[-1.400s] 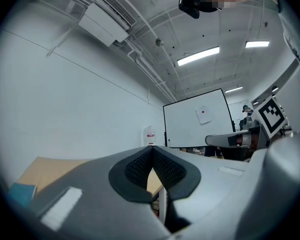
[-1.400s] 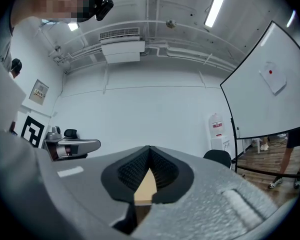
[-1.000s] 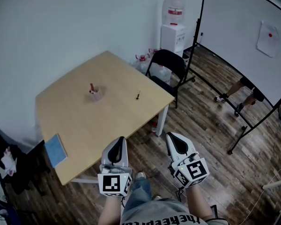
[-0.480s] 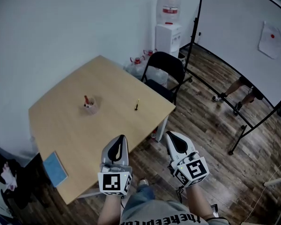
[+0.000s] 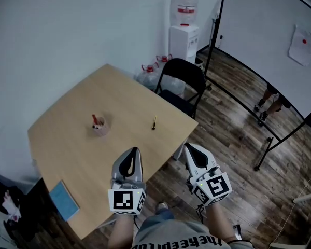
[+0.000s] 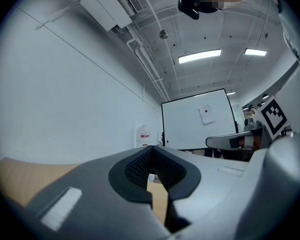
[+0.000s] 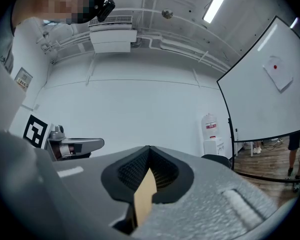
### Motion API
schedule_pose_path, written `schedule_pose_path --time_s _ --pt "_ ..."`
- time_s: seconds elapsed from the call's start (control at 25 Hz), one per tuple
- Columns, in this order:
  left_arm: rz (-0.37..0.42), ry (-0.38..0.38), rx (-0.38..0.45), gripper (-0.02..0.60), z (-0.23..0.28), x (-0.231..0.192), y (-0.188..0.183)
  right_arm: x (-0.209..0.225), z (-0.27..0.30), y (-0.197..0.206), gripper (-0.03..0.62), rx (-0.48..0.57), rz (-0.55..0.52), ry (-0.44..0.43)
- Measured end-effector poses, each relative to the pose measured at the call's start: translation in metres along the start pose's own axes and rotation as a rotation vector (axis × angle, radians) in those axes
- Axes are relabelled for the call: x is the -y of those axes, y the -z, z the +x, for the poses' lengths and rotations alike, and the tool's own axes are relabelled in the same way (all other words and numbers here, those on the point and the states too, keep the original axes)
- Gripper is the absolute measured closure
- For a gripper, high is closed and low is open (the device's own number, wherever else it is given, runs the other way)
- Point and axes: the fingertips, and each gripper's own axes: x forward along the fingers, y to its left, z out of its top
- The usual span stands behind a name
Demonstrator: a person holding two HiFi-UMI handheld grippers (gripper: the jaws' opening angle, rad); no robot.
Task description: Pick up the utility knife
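**Both grippers closed, knife lying ahead between them**

Left gripper [image 5: 132,152], a grey two-jaw tool with a black-and-white marker cube, has its jaws pressed together on nothing. The matching right gripper [image 5: 189,148] is the same: jaws together and empty. Both point level towards the far side of the room. The left one hangs over the near edge of the light wooden table [image 5: 67,139], the right one just off that edge, over the floor.

The utility knife [image 5: 154,123], a slim yellow-and-dark stick too small to read in detail, lies flat on the table near its right edge, far of both grippers. Left to right it sits between the two, a little closer to the left one's line. Its long axis runs roughly near to far, almost in line with the way the jaws point.

As I judge it, either hand could reach it, the left having the shorter path. Either gripper would have to open and tip down first.

A small pinkish cup [image 5: 99,125] stands well left of the knife.
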Motion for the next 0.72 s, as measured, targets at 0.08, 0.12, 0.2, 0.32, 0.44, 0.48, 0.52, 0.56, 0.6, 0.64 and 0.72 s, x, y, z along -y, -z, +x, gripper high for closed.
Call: schedule_pose_path --time_s 0.08,0.12,0.2,0.32,0.44,0.48,0.52,0.56,0.6,0.64,0.72 --pt "0.0 0.011 -0.001 0.561 0.006 -0.006 0.001 0.0 0.008 0.002 0.592 -0.002 0.0 0.007" --pt "0.001 0.017 0.0 0.561 0.008 -0.009 0.003 -0.001 0.012 0.003 0.592 -0.002 0.002 0.01" --pt "0.003 0.034 0.005 0.561 0.012 -0.014 0.008 -0.003 0.019 0.005 0.592 0.001 0.008 0.016" --pt "0.0 0.049 -0.001 0.561 0.017 -0.021 0.007 -0.006 0.026 0.005 0.592 -0.003 0.007 0.025" --pt "-0.01 0.064 0.002 0.561 0.022 -0.027 0.012 -0.007 0.031 0.008 0.592 -0.006 0.004 0.033" --pt "-0.016 0.067 0.002 0.561 0.022 -0.028 0.015 -0.007 0.032 0.009 0.592 -0.009 0.003 0.036" --pt "-0.022 0.069 -0.001 0.561 0.024 -0.029 0.016 -0.007 0.032 0.01 0.591 -0.015 0.001 0.04" --pt "-0.029 0.069 -0.006 0.561 0.025 -0.03 0.016 -0.006 0.032 0.01 0.591 -0.022 -0.002 0.044" --pt "-0.034 0.071 -0.01 0.561 0.027 -0.03 0.017 -0.005 0.032 0.011 0.592 -0.029 -0.004 0.048" --pt "-0.037 0.073 -0.012 0.561 0.028 -0.03 0.018 -0.005 0.032 0.011 0.592 -0.034 -0.006 0.05" --pt "-0.04 0.075 -0.014 0.561 0.029 -0.03 0.02 -0.004 0.032 0.011 0.592 -0.043 -0.013 0.054"
